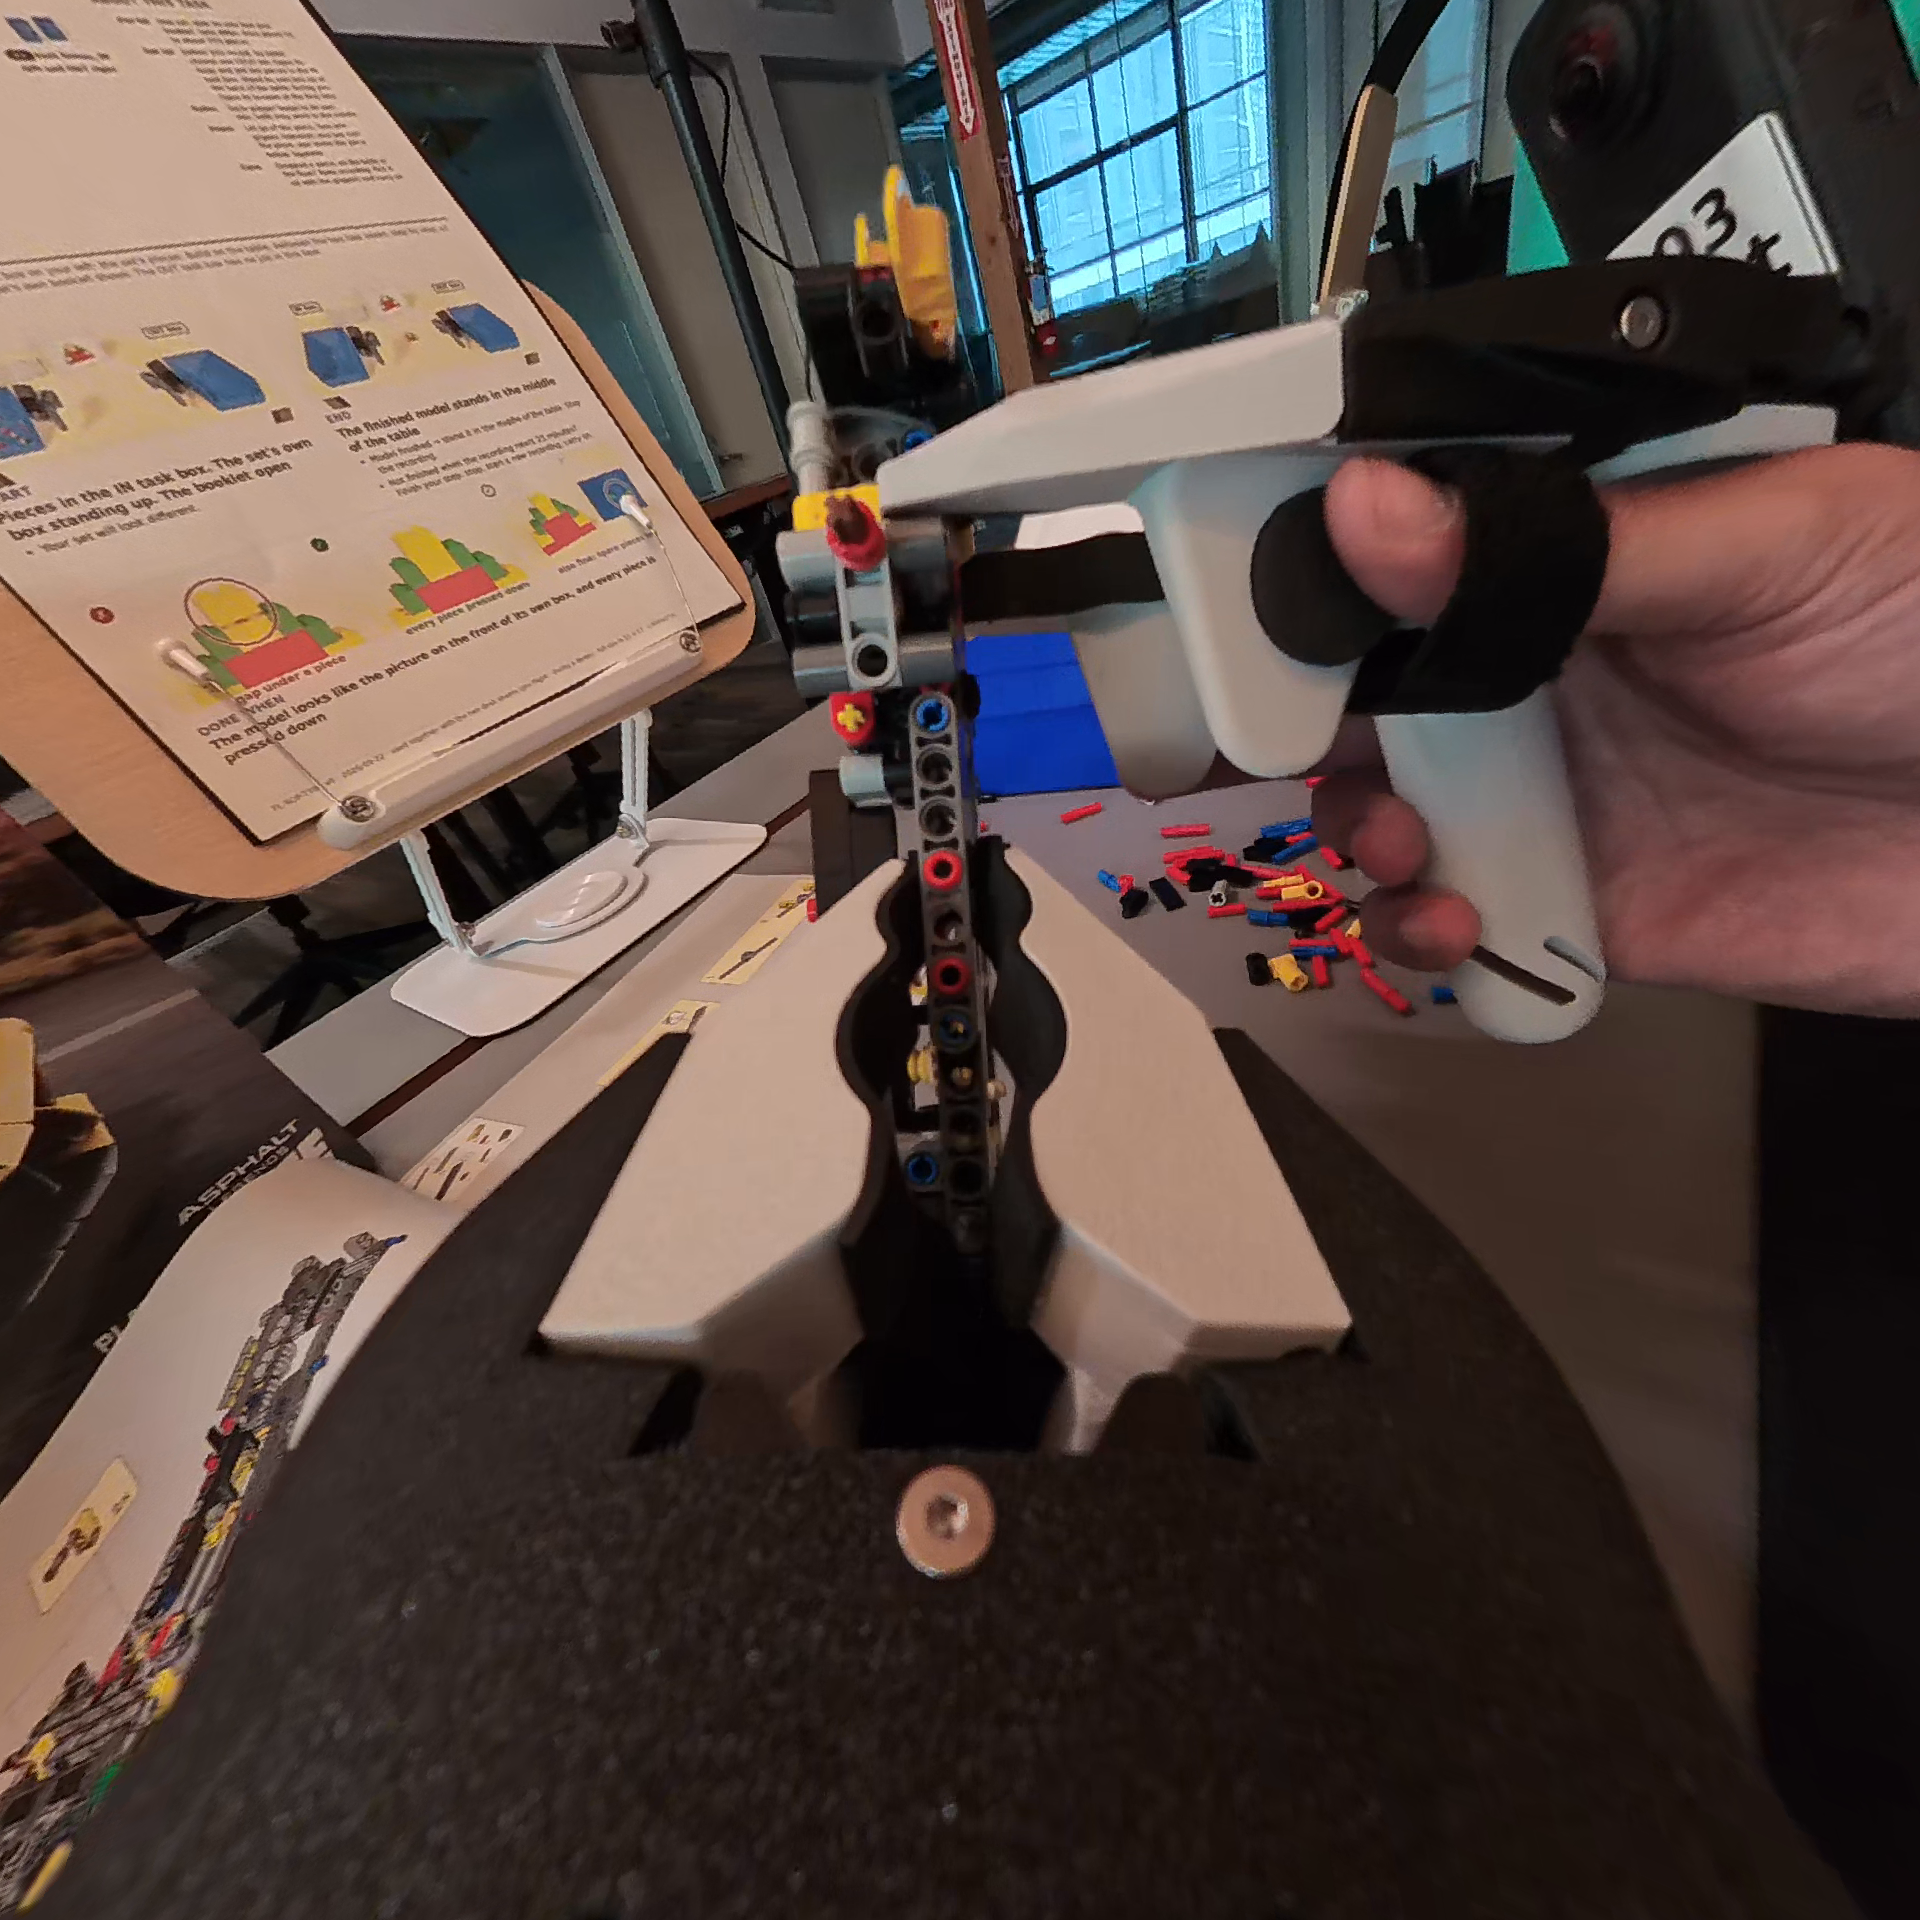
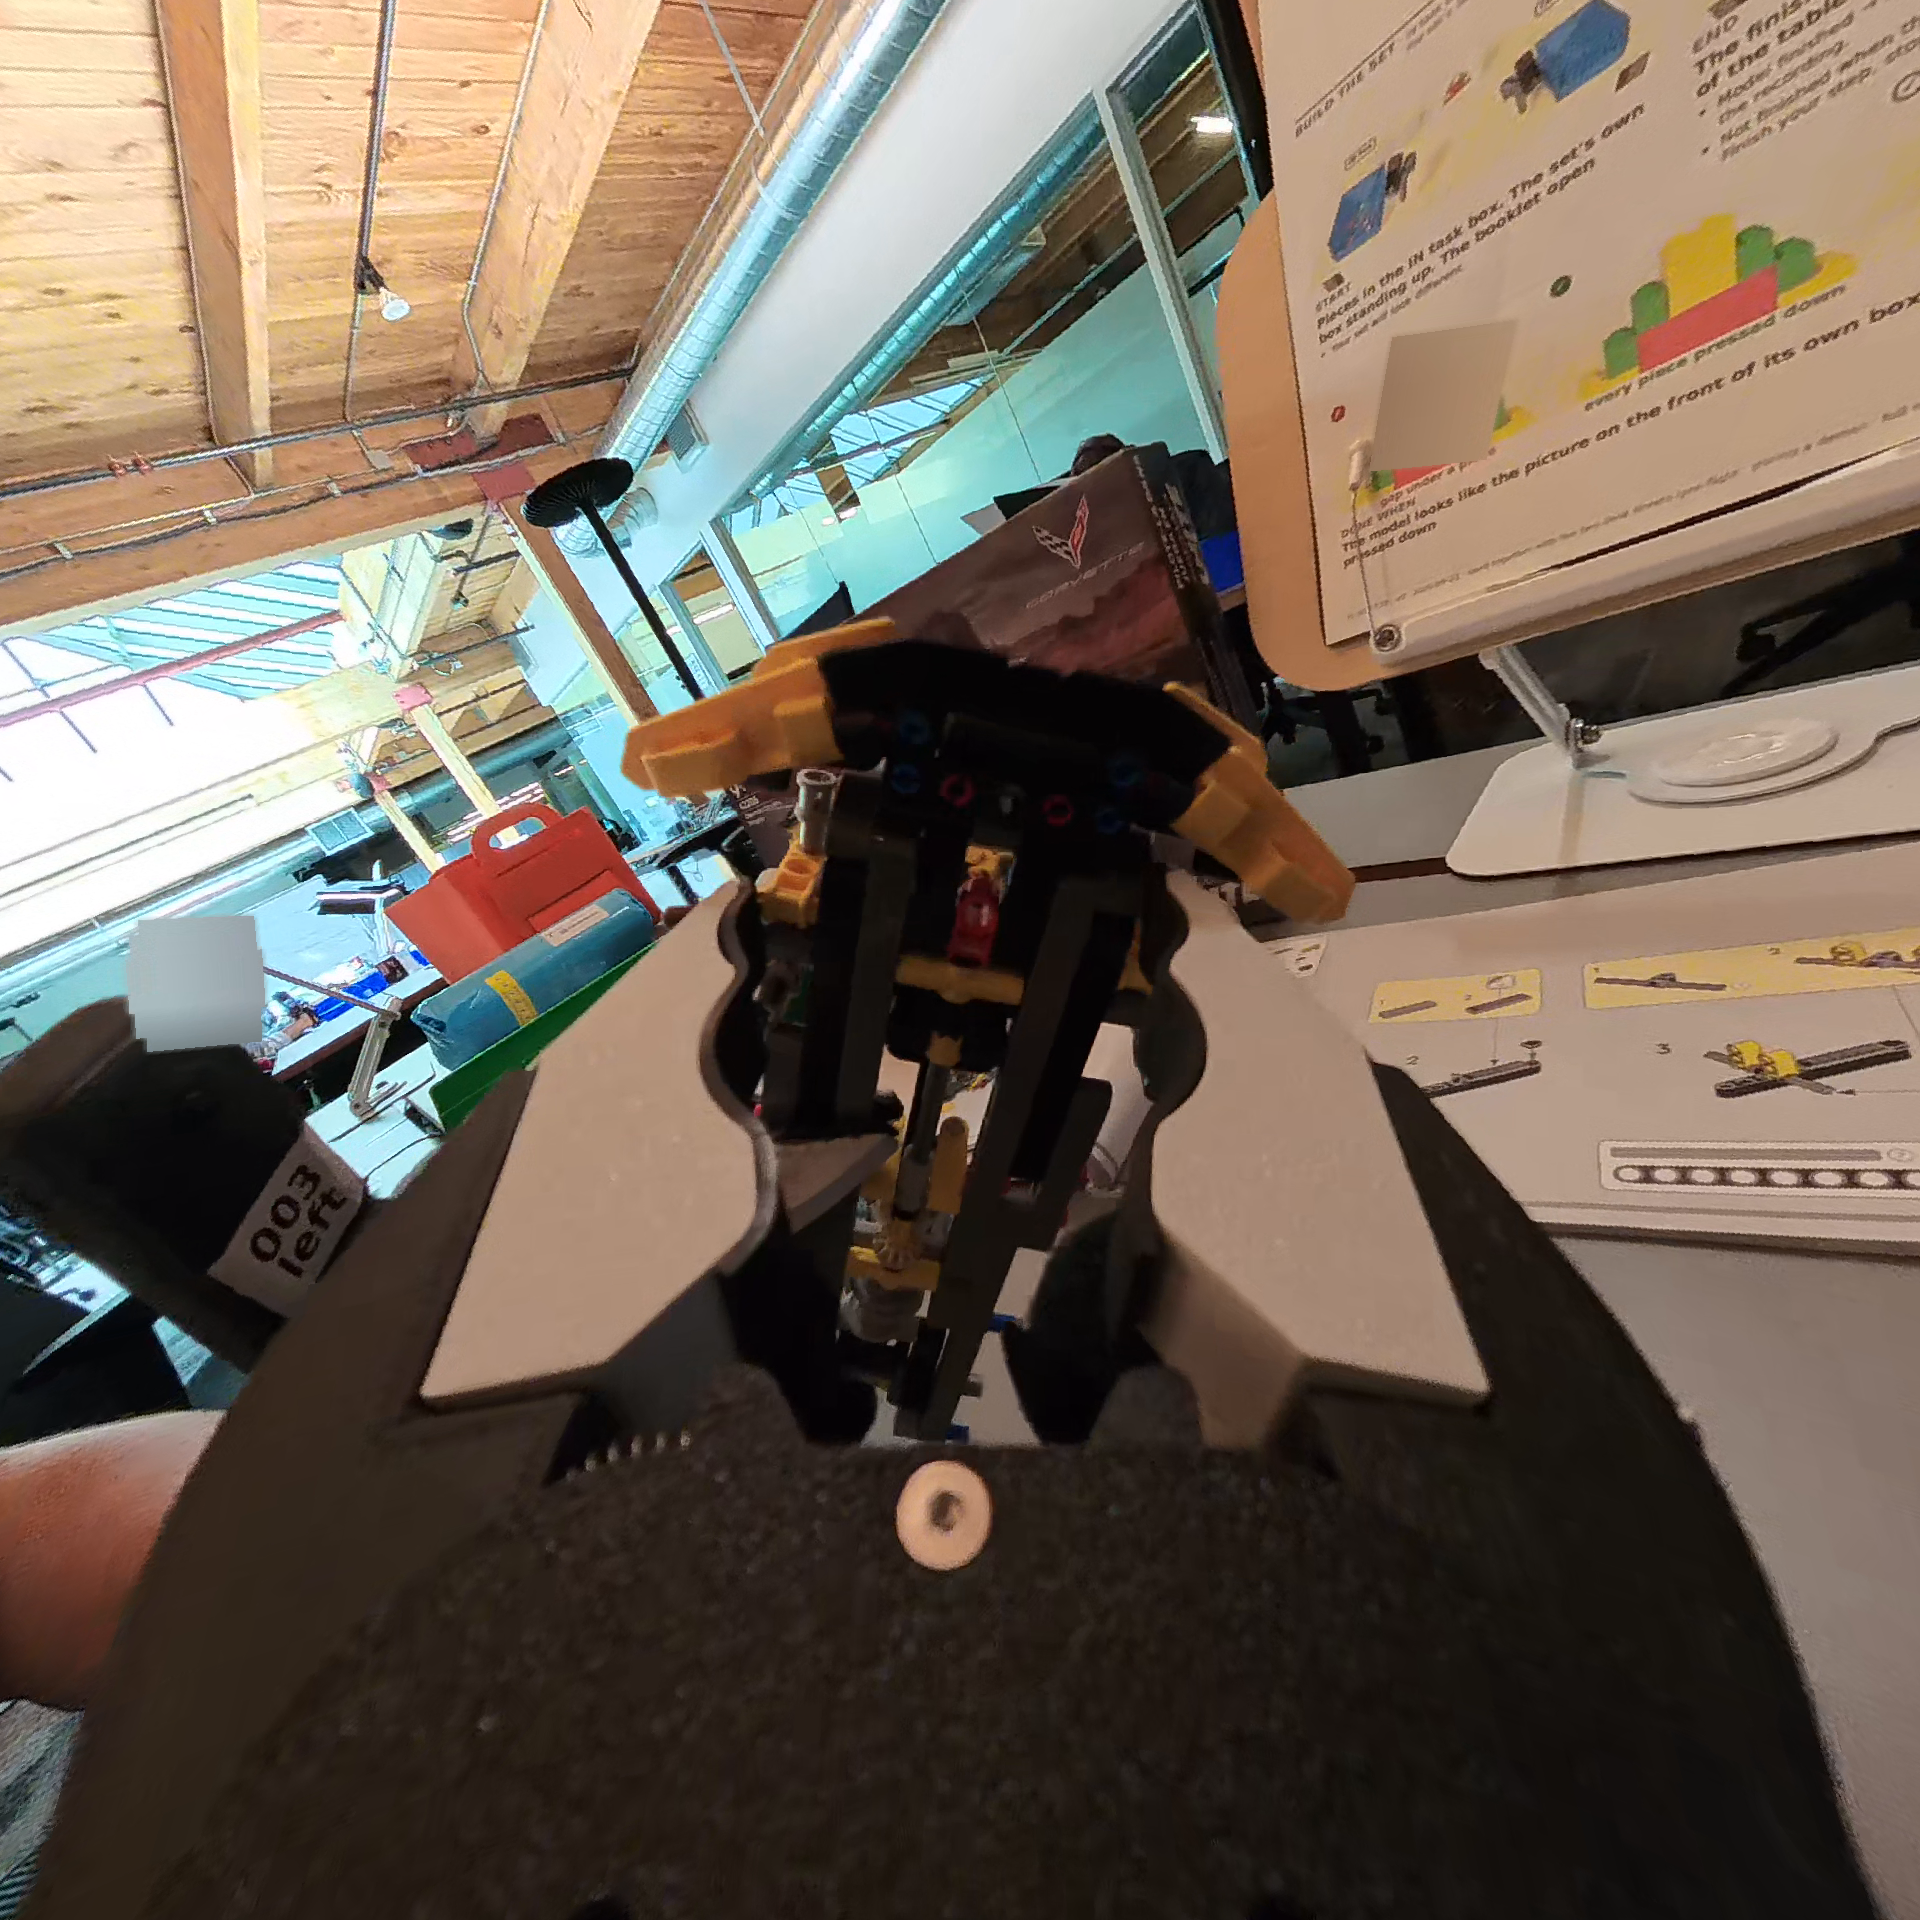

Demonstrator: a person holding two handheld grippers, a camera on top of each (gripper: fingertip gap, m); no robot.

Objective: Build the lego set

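While both jaws are closed on the half-built Lego chassis point(image 1: 940, 935), left gripper point(image 1: 951, 1049) and right gripper point(image 2: 951, 1049) lift it above the desk point(image 1: 1507, 1091), probably so it stays steady for pressing.

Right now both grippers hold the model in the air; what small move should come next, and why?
Probably lower the model onto the table and let the right gripper open. Both grippers clamp it, the left gripper on its long beam, so neither is free to fetch a pin from the loose pieces.
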